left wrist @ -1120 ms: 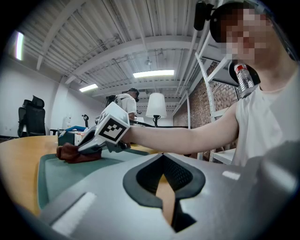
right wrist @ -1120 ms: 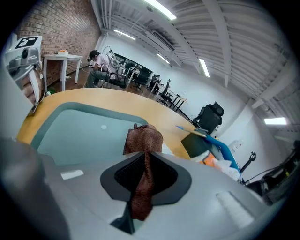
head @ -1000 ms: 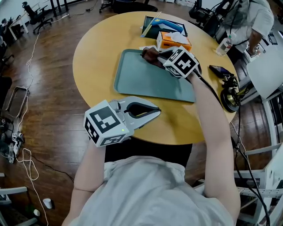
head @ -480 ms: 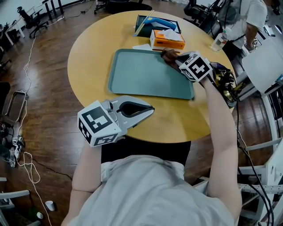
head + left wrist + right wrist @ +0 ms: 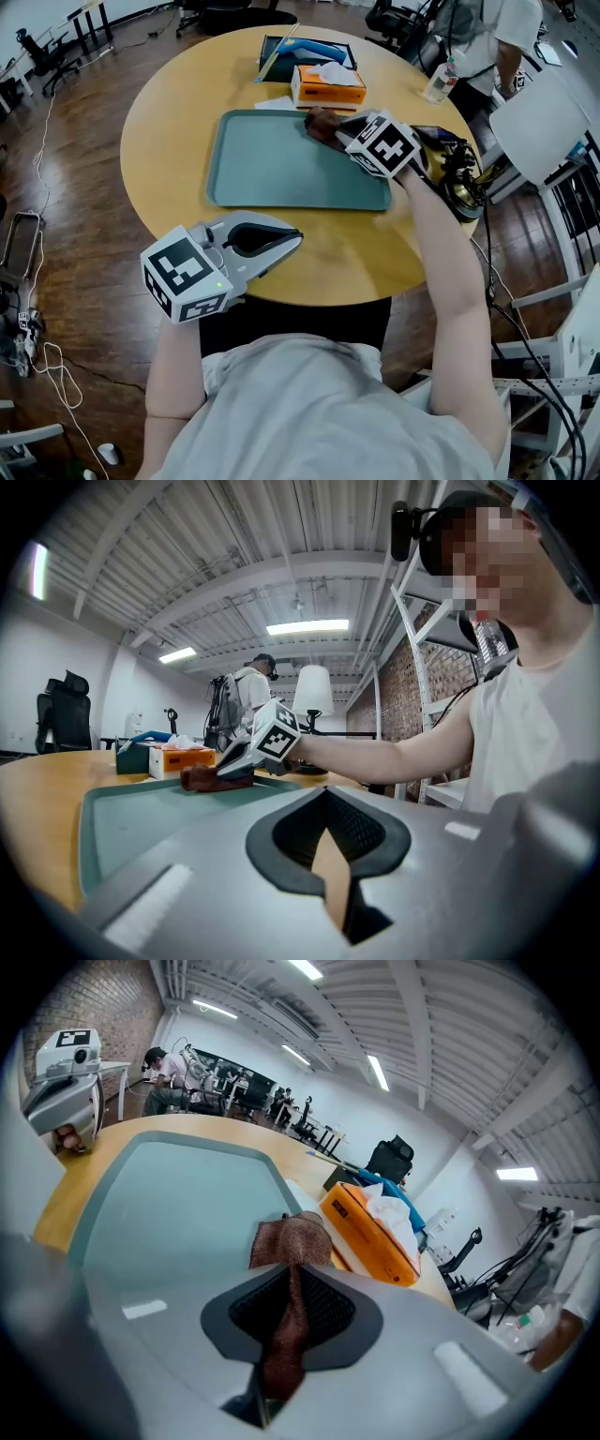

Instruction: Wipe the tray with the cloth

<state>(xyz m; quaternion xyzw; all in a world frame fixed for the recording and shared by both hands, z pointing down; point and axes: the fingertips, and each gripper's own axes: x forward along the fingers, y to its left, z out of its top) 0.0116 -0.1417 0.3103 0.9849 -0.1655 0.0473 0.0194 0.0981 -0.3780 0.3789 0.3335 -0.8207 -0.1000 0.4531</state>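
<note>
A teal tray (image 5: 281,164) lies on the round wooden table (image 5: 169,131). My right gripper (image 5: 339,128) is shut on a brown cloth (image 5: 322,123), which rests on the tray's far rim, right of its middle. In the right gripper view the cloth (image 5: 292,1239) runs between the jaws and bunches beyond their tips over the tray (image 5: 178,1194). My left gripper (image 5: 292,240) hovers at the table's near edge, shut with nothing in it, apart from the tray. The left gripper view shows the right gripper (image 5: 253,752) and the cloth (image 5: 206,777) across the tray (image 5: 122,817).
An orange tissue box (image 5: 328,84) and a dark box (image 5: 305,52) stand just behind the tray. A phone (image 5: 431,134), a water bottle (image 5: 439,82) and cables (image 5: 459,183) sit at the table's right edge. A person (image 5: 478,37) stands at the far right.
My right gripper carried the cloth rightward along the tray's far edge, then a little back toward the middle. The left gripper stayed at the table's near edge.
</note>
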